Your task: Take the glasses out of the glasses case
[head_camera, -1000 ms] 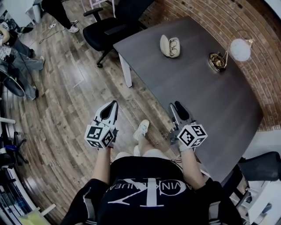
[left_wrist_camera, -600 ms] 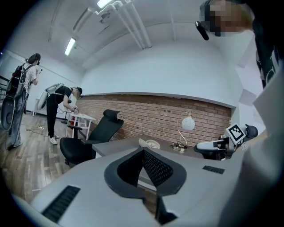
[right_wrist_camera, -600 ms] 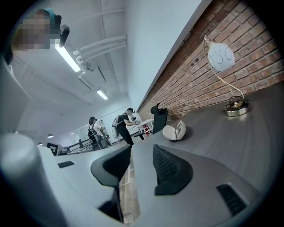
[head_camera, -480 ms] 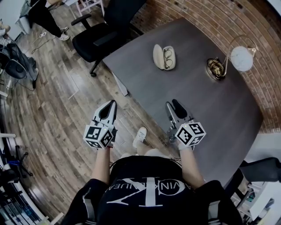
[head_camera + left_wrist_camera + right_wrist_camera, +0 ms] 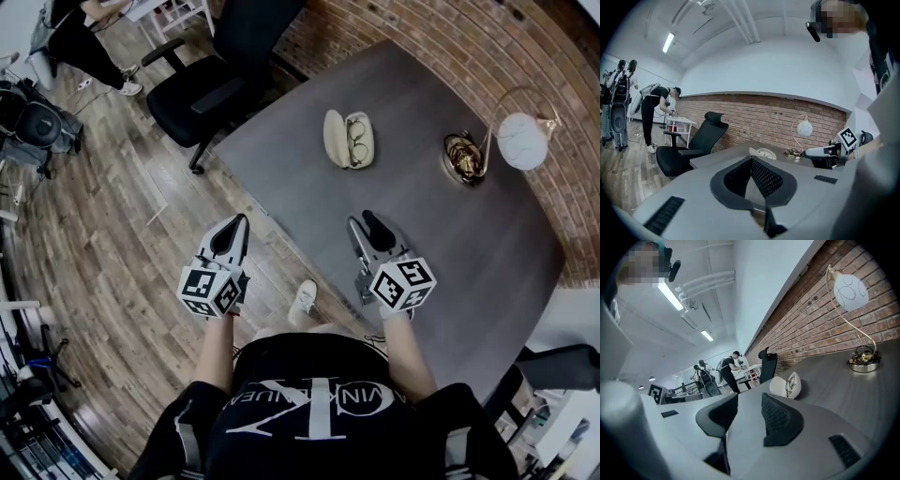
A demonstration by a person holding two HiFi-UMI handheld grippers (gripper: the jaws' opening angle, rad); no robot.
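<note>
An open white glasses case (image 5: pixel 337 139) lies on the dark grey table (image 5: pixel 441 234), with the glasses (image 5: pixel 360 141) resting in its right half. The right gripper view shows the case (image 5: pixel 780 386) and the glasses (image 5: pixel 792 383) ahead of the jaws. In the left gripper view the case (image 5: pixel 761 153) is small and far off. My right gripper (image 5: pixel 365 225) hovers over the table's near edge, open and empty, well short of the case. My left gripper (image 5: pixel 240 221) hangs over the wooden floor left of the table, its jaws together with nothing in them.
A desk lamp with a white globe (image 5: pixel 521 141) and a brass base (image 5: pixel 464 156) stands at the table's right by the brick wall. A black office chair (image 5: pixel 211 84) sits off the table's far-left corner. People stand far off at the upper left (image 5: pixel 80 28).
The table and case have come nearer in the head view as both grippers moved forward toward the table. The right gripper now reaches further over the table's edge.
</note>
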